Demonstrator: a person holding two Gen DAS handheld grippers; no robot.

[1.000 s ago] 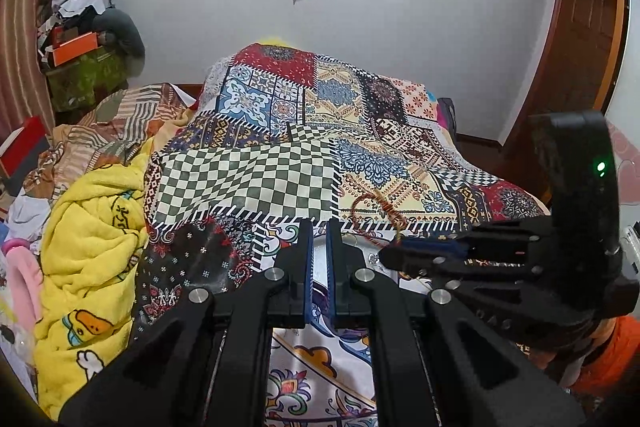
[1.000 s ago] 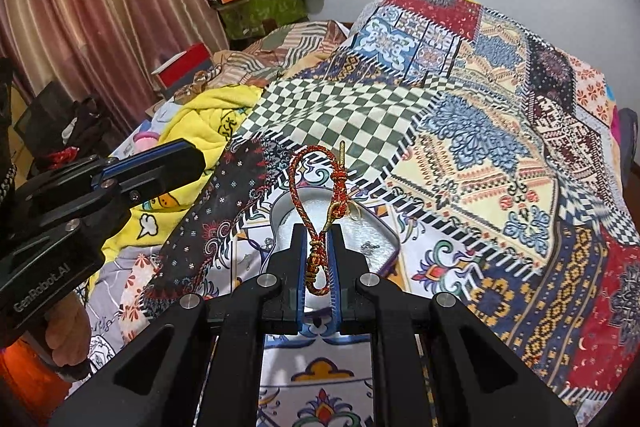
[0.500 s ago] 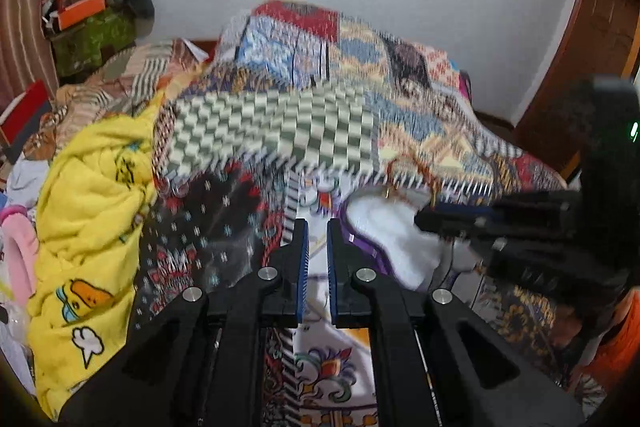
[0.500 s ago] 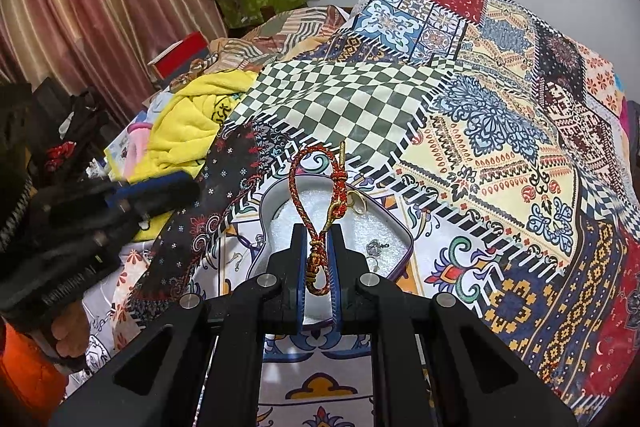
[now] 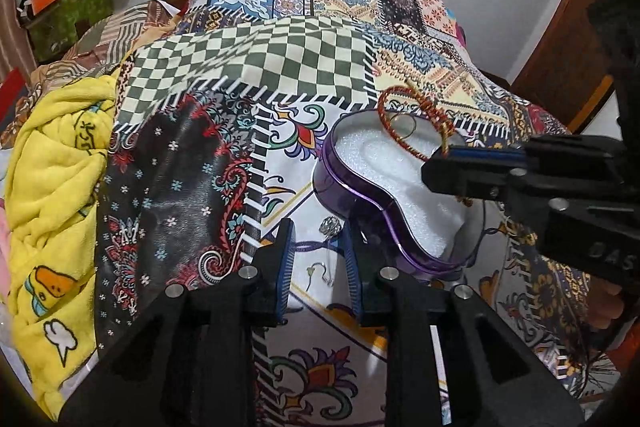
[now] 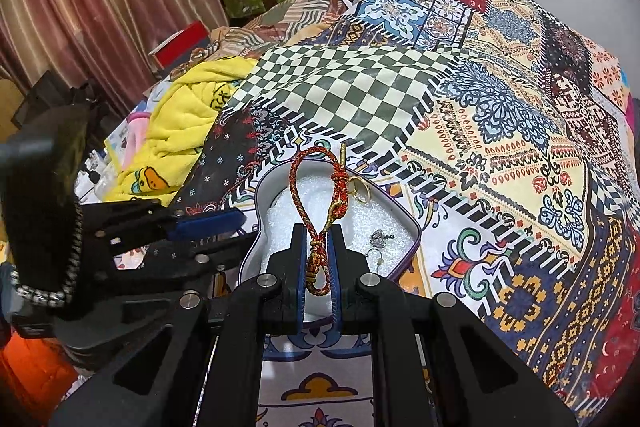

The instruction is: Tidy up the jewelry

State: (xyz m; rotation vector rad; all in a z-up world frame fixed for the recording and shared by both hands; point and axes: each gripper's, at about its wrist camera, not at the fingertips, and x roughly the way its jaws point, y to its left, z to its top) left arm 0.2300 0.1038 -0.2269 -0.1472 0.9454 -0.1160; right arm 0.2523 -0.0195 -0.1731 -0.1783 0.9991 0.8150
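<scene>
**Braided bracelet held over the jewelry tin**

The red-and-gold braided cord bracelet (image 6: 316, 211) is pinched at its knotted end by the right tongs (image 6: 318, 267), whose blue pads are pressed onto the knot. Its loop stands out ahead of the tongs, long axis running near-to-far along the fingers, directly above the purple-rimmed, curvy metal tin lined with white foam (image 6: 414, 227). In the left wrist view the same bracelet (image 5: 416, 125) hangs over the tin's far end (image 5: 360, 193). A thin gold ring (image 6: 358, 187) lies on the foam at the far side, just beside the loop; a small silver trinket (image 6: 378, 239) lies on the foam to the right.

The left tongs (image 5: 318, 259) are spread and hold nothing; they hover low at the tin's near-left wall, over a small silver piece (image 5: 330, 227) lying on the patchwork bedspread (image 5: 256, 63). A yellow cartoon-print blanket (image 5: 52, 163) is bunched at the bed's left edge.

Judgement: the right hand is the nearer and the one engaged; the tin lies straight below its grip, so lowering and releasing should place the bracelet.
</scene>
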